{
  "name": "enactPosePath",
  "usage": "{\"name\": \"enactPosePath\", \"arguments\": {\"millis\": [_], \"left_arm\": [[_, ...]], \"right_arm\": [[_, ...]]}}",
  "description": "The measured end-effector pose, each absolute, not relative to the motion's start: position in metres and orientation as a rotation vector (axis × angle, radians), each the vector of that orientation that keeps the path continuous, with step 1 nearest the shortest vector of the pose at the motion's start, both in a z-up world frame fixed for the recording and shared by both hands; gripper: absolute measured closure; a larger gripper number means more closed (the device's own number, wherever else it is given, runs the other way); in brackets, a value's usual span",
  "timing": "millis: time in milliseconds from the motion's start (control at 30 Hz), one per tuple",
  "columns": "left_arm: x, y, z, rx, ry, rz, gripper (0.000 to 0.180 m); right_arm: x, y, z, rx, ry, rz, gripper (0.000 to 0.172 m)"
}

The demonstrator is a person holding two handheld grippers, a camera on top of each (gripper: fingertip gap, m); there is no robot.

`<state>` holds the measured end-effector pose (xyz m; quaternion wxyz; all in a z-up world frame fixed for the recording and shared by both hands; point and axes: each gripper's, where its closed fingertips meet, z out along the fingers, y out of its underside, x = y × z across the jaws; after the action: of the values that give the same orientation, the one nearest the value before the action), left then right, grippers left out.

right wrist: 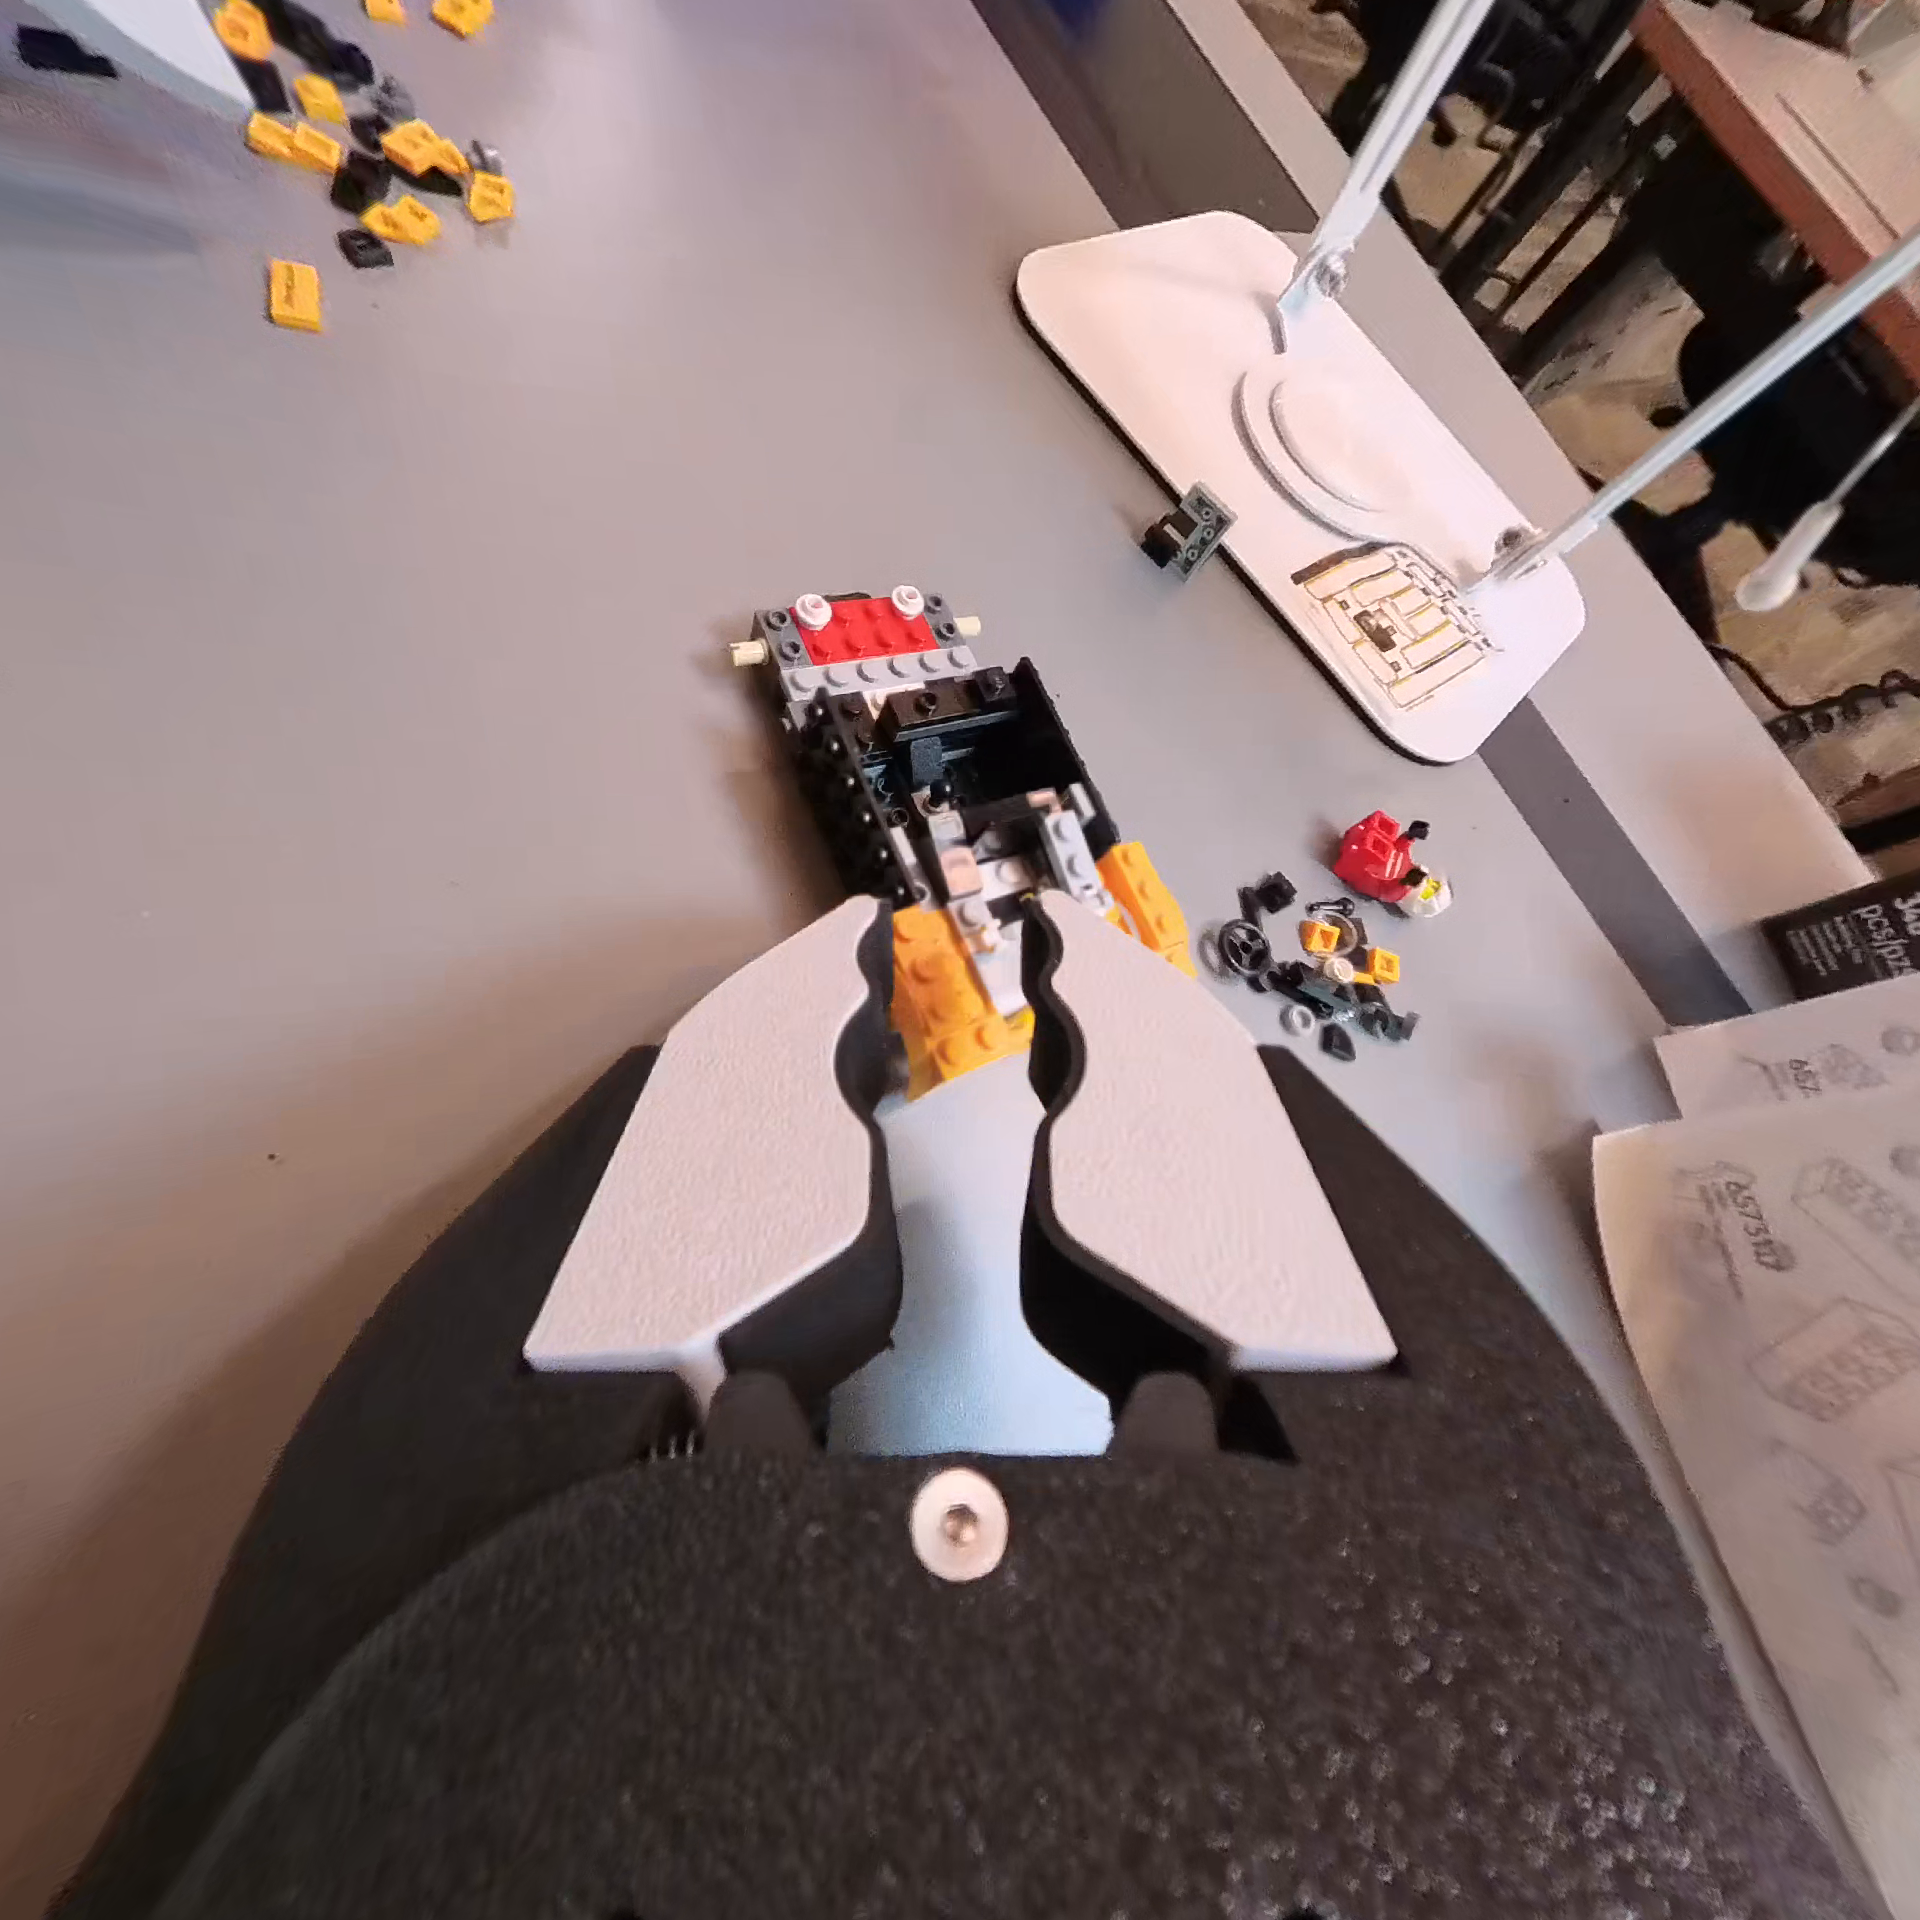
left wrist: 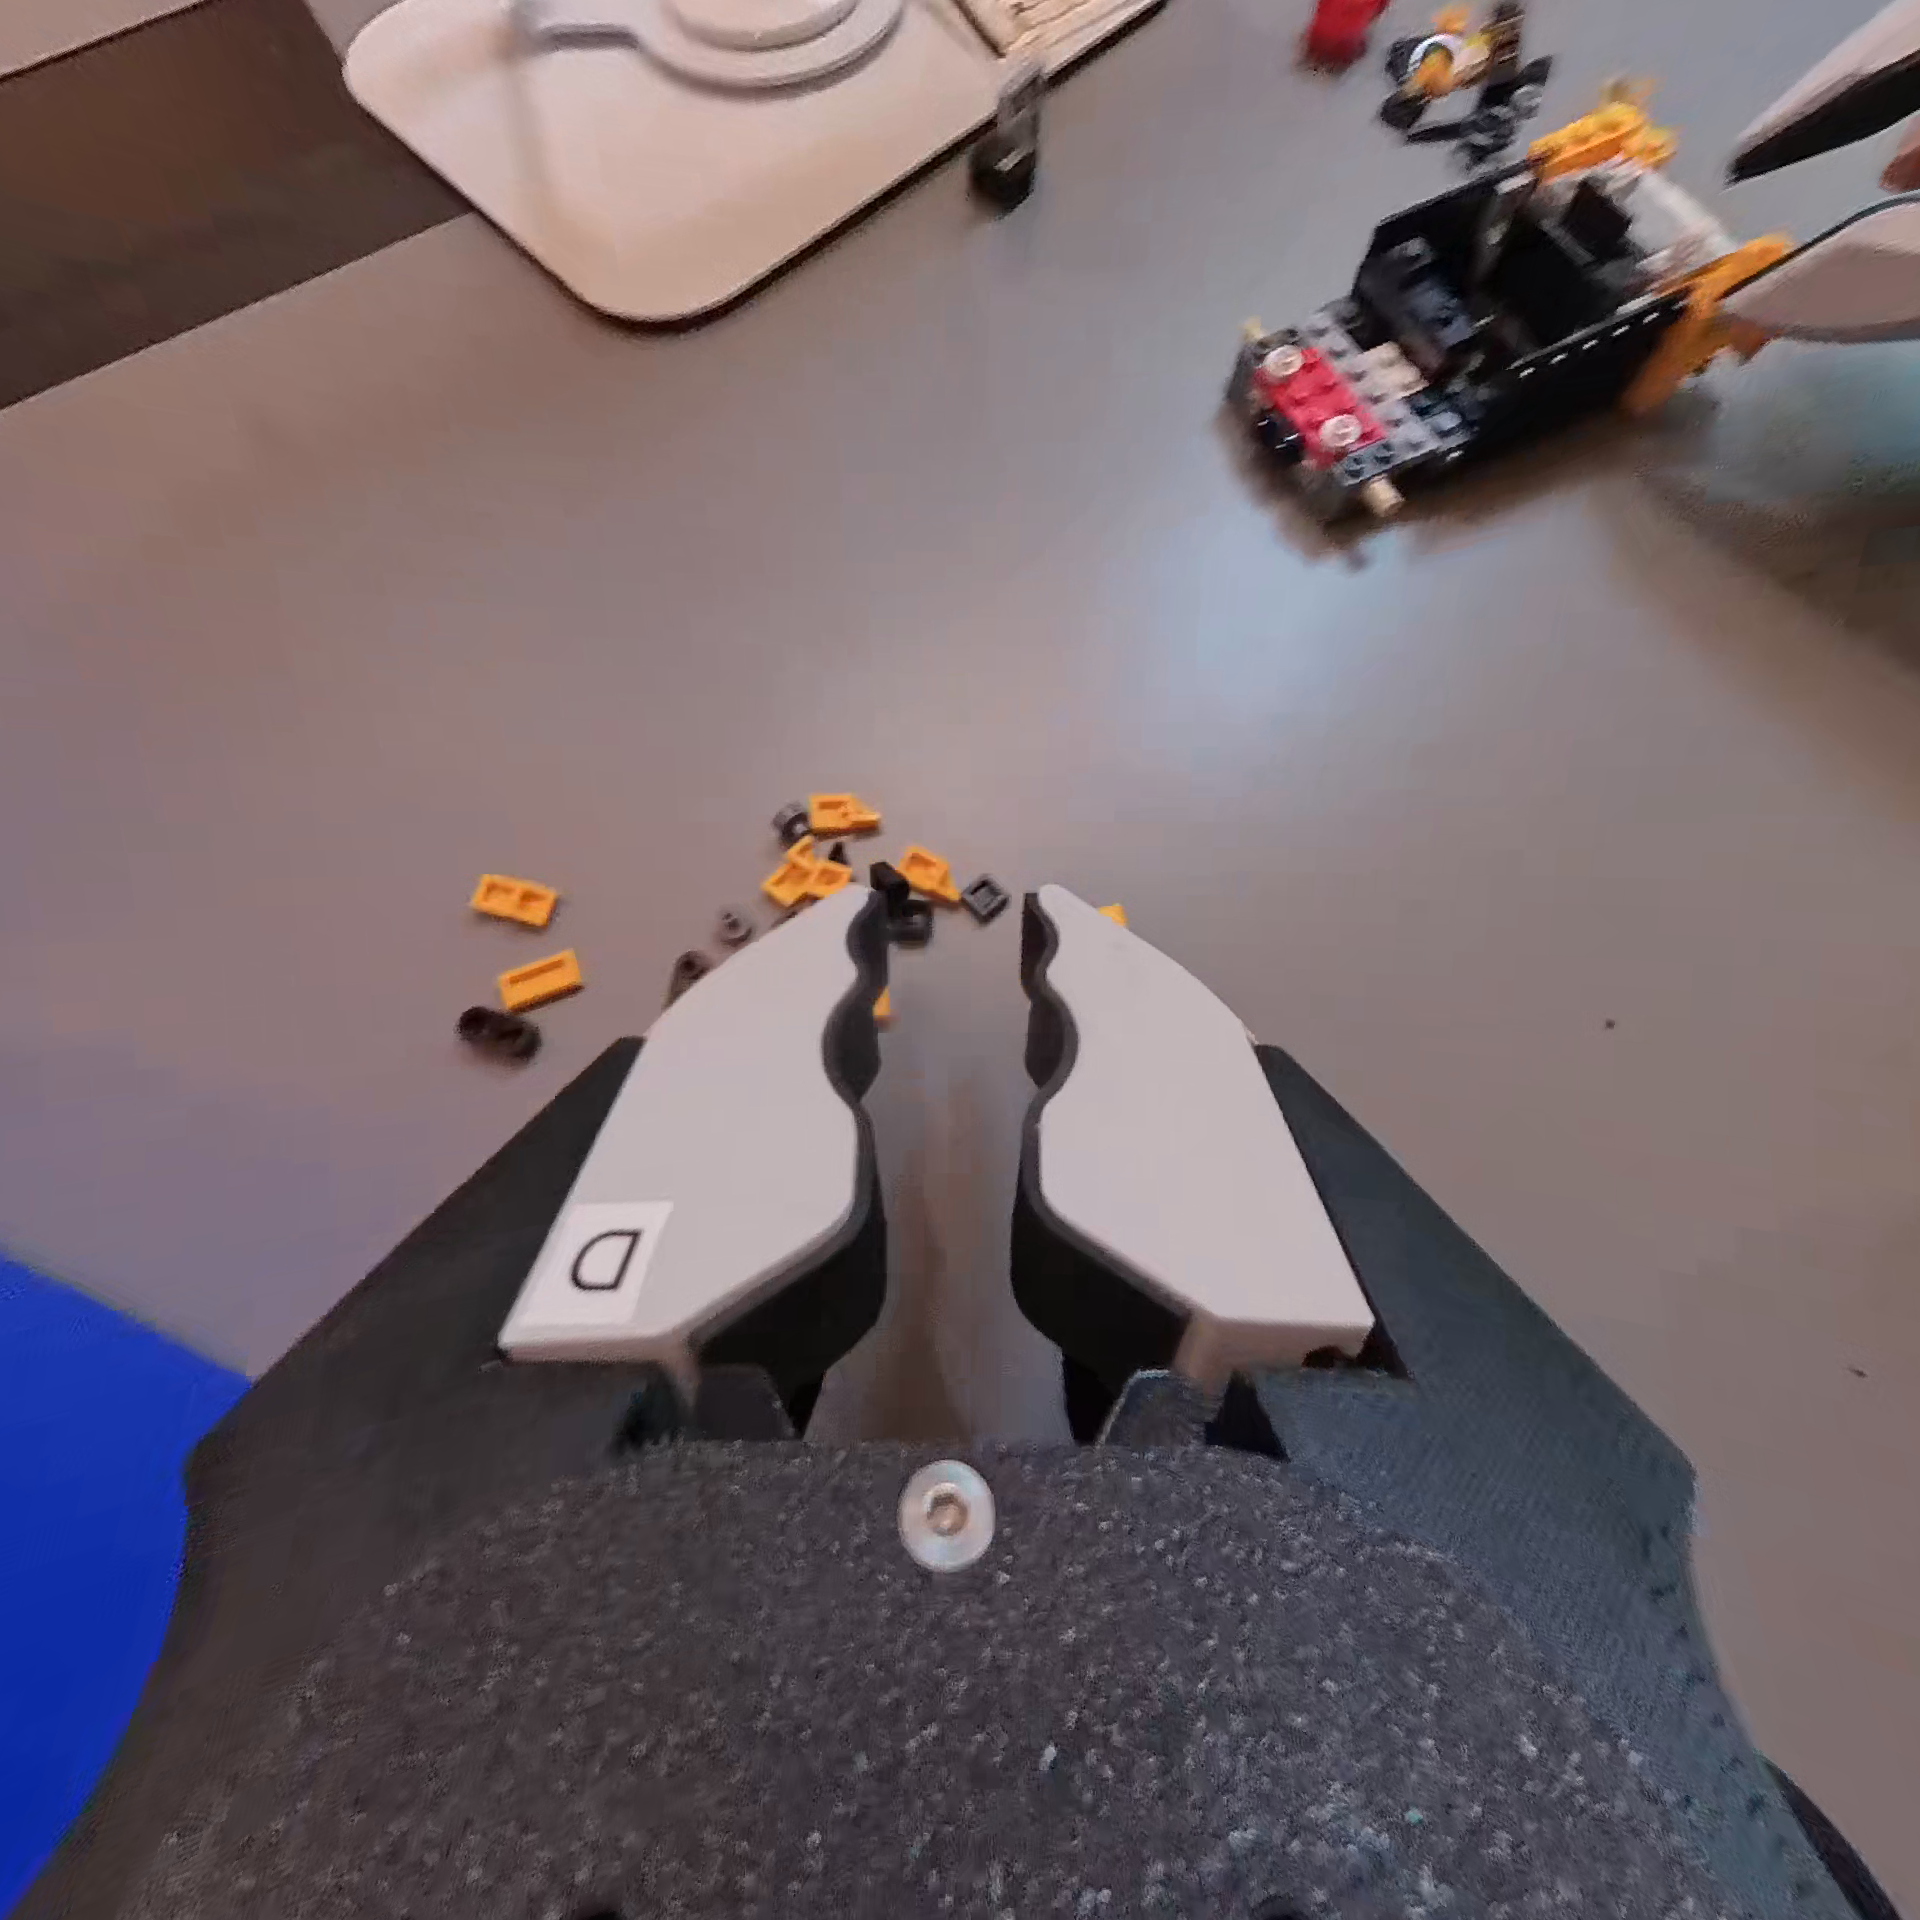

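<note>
Brick car (right wrist: 935, 769) lies on the grey table (right wrist: 520, 727), its orange end between the right gripper (right wrist: 956, 914)'s parted fingers; contact unclear. Left gripper (left wrist: 956, 904) hangs open, unladen, over scattered orange and black pieces (left wrist: 831, 862).

The right tongs (right wrist: 956, 914) stand parted around the orange end of a brick vehicle (right wrist: 914, 748) on the grey table (right wrist: 520, 623); whether the pads press it is unclear. Loose small parts (right wrist: 1320, 966) lie just beside.
</note>
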<state>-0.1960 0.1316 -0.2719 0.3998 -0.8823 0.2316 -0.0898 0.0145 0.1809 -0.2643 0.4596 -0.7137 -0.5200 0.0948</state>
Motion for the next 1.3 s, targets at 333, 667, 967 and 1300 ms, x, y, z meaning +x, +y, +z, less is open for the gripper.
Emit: {"name": "enactPosePath", "arguments": {"millis": [333,667,967,1300], "left_arm": [[-0.209,0.134,-0.277,-2.247,0.593,-0.103,0.122],[-0.201,0.116,-0.298,-2.373,0.685,-0.231,0.121],[-0.168,0.123,-0.246,-2.029,0.762,-0.278,0.145],[-0.110,0.220,-0.214,-1.887,0.796,-0.290,0.161]], "right_arm": [[0.017,0.184,-0.264,-1.797,-1.225,0.297,0.144],[0.013,0.182,-0.263,-1.787,-1.210,0.326,0.144],[0.012,0.188,-0.244,-1.751,-1.101,0.384,0.146],[0.047,0.188,-0.166,-1.739,-0.805,0.319,0.148]]}}
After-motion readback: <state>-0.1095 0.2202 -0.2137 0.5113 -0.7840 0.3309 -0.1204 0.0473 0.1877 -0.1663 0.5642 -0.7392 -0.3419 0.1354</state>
